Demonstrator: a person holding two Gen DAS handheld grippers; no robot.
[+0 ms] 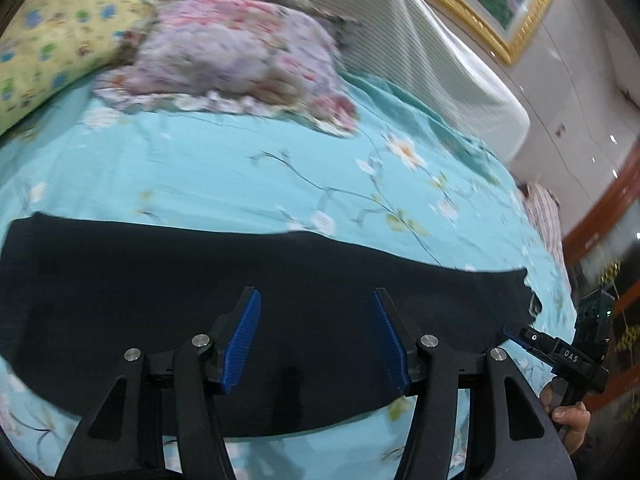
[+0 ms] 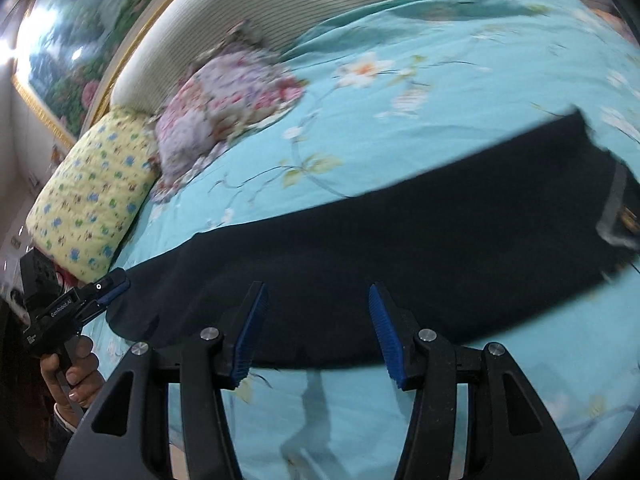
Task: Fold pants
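Observation:
Black pants [image 1: 200,300] lie flat in a long band across the turquoise floral bedsheet [image 1: 240,176]. My left gripper [image 1: 316,300] hovers over the middle of the band, jaws open, nothing between the blue pads. In the right wrist view the same pants [image 2: 400,240] stretch from lower left to the waistband [image 2: 616,200] at the right. My right gripper [image 2: 316,292] stands open above their near edge, holding nothing. Each view catches the other gripper at the side: the right gripper [image 1: 510,333] by the pants' right end, the left gripper [image 2: 122,284] by their left end.
A floral pillow [image 1: 240,56] and a yellow patterned pillow [image 1: 52,40] lie at the head of the bed against a ribbed white headboard [image 1: 420,52]. A gold-framed picture [image 1: 500,4] hangs behind. The bed's right edge [image 1: 560,264] drops toward wooden furniture.

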